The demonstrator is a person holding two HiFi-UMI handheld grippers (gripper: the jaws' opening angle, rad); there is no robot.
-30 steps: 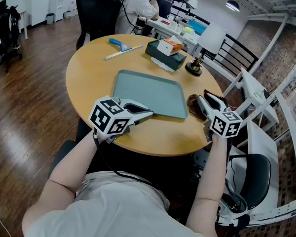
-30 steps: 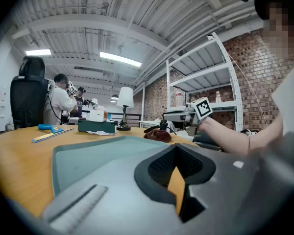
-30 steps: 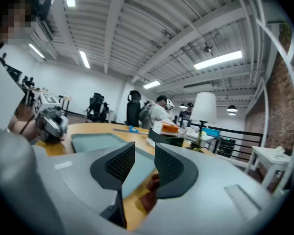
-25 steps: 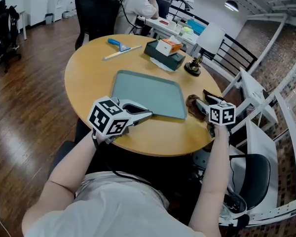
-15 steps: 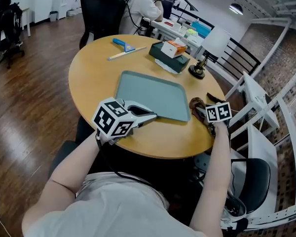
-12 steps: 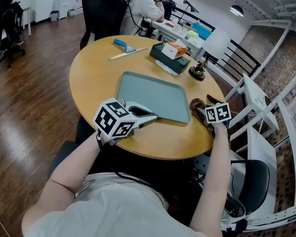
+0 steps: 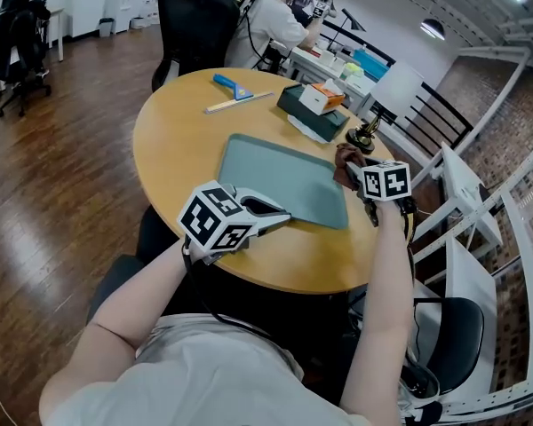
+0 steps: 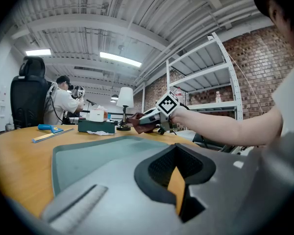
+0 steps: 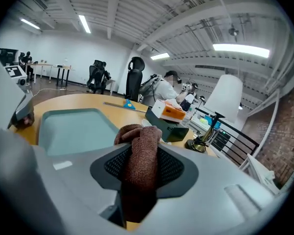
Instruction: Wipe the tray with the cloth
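A teal tray (image 7: 284, 177) lies on the round wooden table (image 7: 178, 140). My right gripper (image 7: 351, 169) hangs above the tray's right edge, shut on a bunched brown cloth (image 7: 343, 160). In the right gripper view the cloth (image 9: 142, 151) fills the space between the jaws, with the tray (image 9: 73, 126) ahead. My left gripper (image 7: 271, 213) rests at the tray's near-left edge. In the left gripper view only a narrow slit shows at its jaws (image 8: 179, 180). Whether they pinch the rim is hidden. The tray (image 8: 98, 155) stretches ahead of it.
A desk lamp (image 7: 373, 105), a dark green box (image 7: 311, 118) with an orange-white carton on it, a blue scraper (image 7: 231, 84) and a ruler (image 7: 240, 102) sit on the far half. A black chair (image 7: 195, 20) and seated people are beyond; white furniture (image 7: 457, 185) is at right.
My right gripper closed on the cloth at the table's right edge, lifted it and carried it up toward the tray's right side. The left gripper stayed at the tray's near edge.
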